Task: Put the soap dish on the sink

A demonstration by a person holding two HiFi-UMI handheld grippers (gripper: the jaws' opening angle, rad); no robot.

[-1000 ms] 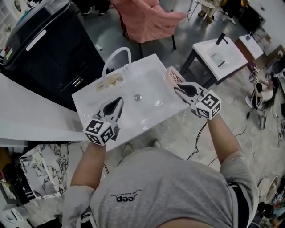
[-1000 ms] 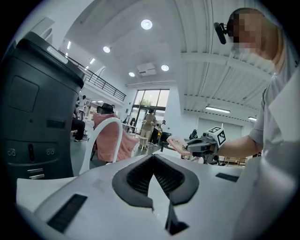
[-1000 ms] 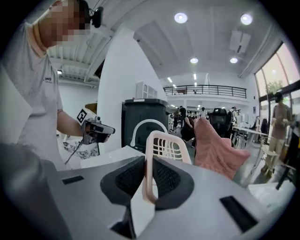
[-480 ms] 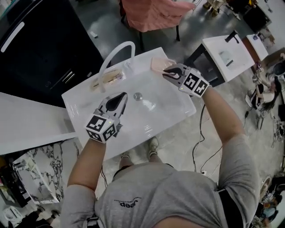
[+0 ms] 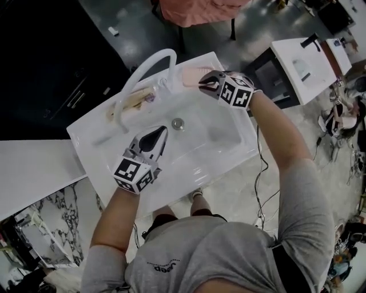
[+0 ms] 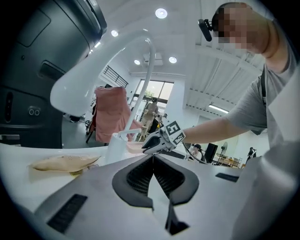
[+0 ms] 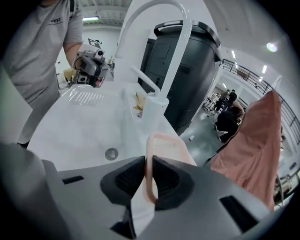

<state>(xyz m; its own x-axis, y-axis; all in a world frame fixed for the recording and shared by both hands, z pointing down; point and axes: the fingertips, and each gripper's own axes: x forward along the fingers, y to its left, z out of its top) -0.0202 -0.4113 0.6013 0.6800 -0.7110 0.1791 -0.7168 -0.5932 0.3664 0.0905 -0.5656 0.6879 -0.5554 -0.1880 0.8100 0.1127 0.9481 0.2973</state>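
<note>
A pink slatted soap dish is at the white sink's back rim, just right of the faucet base; I cannot tell if it rests on the rim. My right gripper is shut on the dish's near edge, and its own view shows the pads pinching the pink rim. My left gripper hangs over the basin near the drain, shut with nothing in it. From there the dish and right gripper show beyond the faucet.
A tall white arched faucet rises from the sink's back rim. A beige cloth lies left of it. A black cabinet stands behind, a pink chair farther back, a second small sink stand at right.
The right gripper has carried the pink dish from the sink's right edge down to the back rim beside the faucet. The left gripper has sunk lower over the basin.
</note>
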